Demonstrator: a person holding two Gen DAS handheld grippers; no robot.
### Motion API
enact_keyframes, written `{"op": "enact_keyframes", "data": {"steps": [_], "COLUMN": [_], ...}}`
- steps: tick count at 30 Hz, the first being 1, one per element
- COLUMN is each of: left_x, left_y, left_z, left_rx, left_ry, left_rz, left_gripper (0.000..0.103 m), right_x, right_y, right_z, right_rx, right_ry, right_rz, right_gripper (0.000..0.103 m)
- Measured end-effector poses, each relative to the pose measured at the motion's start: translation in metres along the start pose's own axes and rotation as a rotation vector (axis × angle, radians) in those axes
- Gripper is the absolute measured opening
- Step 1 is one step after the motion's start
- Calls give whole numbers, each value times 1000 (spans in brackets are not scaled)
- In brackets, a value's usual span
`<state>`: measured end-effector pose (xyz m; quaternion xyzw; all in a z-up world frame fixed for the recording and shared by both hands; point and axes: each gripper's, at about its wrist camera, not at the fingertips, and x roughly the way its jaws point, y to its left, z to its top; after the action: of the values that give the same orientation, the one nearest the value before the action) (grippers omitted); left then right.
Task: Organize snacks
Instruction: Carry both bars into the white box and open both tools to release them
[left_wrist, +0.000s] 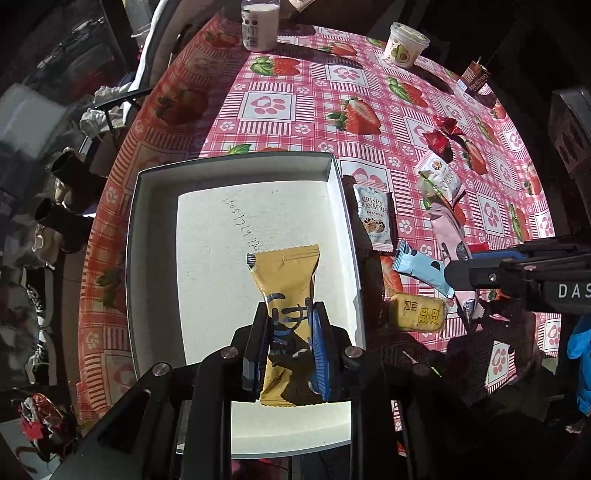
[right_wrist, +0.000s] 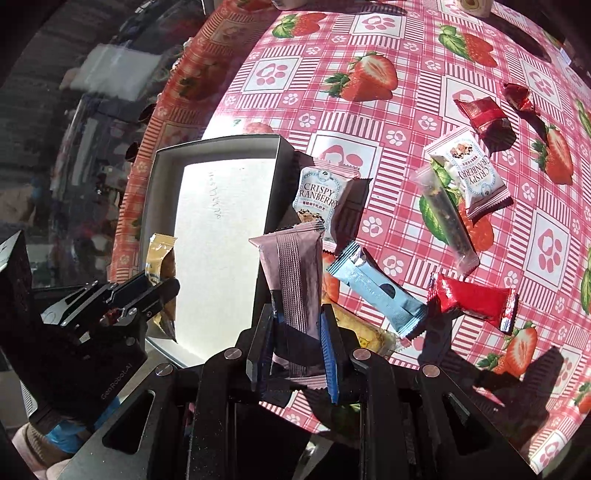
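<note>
Left hand-held gripper (left_wrist: 288, 332) clamping yellow snack packet (left_wrist: 284, 280) over box (left_wrist: 236, 166), right hand-held gripper (right_wrist: 297, 339) clamping pink packet (right_wrist: 295, 273)

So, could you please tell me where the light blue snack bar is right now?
The light blue snack bar lies on the tablecloth in the right wrist view, right of the white box, between the red packet and the pink wrapper held by the right gripper.

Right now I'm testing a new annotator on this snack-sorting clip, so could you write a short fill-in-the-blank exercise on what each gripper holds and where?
1. The left gripper is shut on a ____ snack packet held over the box.
2. The right gripper is shut on a ____ snack bar.
3. The inside of the box holds ____ loose snacks.
4. The light blue packet lies on the ____, outside the box.

Missing words: yellow; pink; no; tablecloth
</note>
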<state>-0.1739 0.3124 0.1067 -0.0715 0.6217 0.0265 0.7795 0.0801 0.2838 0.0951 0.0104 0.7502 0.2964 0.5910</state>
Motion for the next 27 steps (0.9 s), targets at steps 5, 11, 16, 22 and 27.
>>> {"op": "enact_keyframes", "data": {"steps": [5,11,16,22,27], "left_x": [2,5,11,17,17], "left_y": [15,30,40,46,46], "left_z": [-5,-7,-14,-22,-27], "left_rx": [-21,-42,-73,-93,-82], "left_ry": [7,12,28,54,63], "left_rz": [-3,6,10,19,73], "left_gripper": [24,24,24,24,49], "right_x": [12,22,33,50,63], "right_y": [36,68,85,103,114], "right_z": [13,22,25,29,32], "right_rx": [-66,-116,-140,-167,-179], "right_ry": [31,54,86,128,154], "right_rz": [-7,-6,3,3,-11], "right_gripper": [25,25,25,25,26]}}
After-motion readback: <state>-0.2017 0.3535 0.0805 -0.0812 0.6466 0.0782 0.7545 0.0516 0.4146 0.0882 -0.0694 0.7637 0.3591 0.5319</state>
